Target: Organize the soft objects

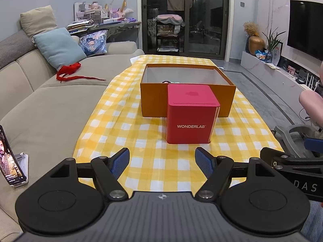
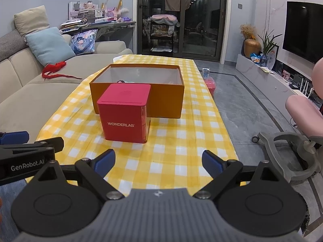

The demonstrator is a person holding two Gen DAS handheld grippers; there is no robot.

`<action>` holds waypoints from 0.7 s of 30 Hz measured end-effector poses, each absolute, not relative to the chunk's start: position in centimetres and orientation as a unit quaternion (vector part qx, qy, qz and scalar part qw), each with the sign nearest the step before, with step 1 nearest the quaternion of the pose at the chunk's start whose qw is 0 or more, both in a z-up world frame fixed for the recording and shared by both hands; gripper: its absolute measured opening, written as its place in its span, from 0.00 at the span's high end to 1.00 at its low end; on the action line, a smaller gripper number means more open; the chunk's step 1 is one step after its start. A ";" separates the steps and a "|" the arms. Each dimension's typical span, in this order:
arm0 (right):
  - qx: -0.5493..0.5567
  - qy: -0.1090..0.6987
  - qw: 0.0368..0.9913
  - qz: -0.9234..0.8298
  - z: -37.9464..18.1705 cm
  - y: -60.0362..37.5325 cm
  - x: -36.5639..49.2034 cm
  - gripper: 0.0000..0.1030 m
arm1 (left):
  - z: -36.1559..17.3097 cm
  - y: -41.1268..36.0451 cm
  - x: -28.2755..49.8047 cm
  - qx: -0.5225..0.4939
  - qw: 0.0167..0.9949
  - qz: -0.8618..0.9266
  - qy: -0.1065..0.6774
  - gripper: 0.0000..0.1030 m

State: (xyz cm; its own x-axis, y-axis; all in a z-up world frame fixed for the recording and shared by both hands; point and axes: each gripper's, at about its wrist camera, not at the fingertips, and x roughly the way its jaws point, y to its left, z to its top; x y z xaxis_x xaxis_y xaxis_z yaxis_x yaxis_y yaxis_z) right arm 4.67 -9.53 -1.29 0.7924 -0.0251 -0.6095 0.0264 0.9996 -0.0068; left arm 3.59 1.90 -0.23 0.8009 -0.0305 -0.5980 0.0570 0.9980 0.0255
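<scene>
An open orange cardboard box point(image 1: 187, 100) point(image 2: 165, 102) stands mid-table on the yellow checked cloth point(image 1: 141, 133) point(image 2: 173, 147). Something small lies inside it, mostly hidden by the wall. A closed red cube box point(image 1: 191, 117) point(image 2: 125, 117) marked WONDERLAB stands right in front of the orange box. My left gripper point(image 1: 162, 161) hovers over the near end of the cloth, open and empty. My right gripper point(image 2: 158, 162) is beside it, also open with nothing between its fingers. A red cloth strip point(image 1: 70, 72) point(image 2: 54, 69) lies on the sofa.
A beige sofa point(image 1: 50, 104) point(image 2: 26, 100) with cushions runs along the left of the table. A phone on a stand point(image 1: 10, 159) leans at the sofa's near edge. A pink office chair point(image 2: 302, 113) stands on the grey floor to the right, past a pink item and carton point(image 2: 208, 78).
</scene>
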 end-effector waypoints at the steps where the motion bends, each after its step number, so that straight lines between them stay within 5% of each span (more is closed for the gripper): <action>1: 0.001 0.322 0.947 -0.014 -1.3 -9.5 4.7 0.12 | -0.2 1.9 3.6 0.021 0.949 -0.024 0.315 0.16; 21: 0.001 0.320 0.947 -0.015 -1.5 -9.6 4.5 0.12 | -0.1 1.9 3.6 0.021 0.949 -0.024 0.314 0.16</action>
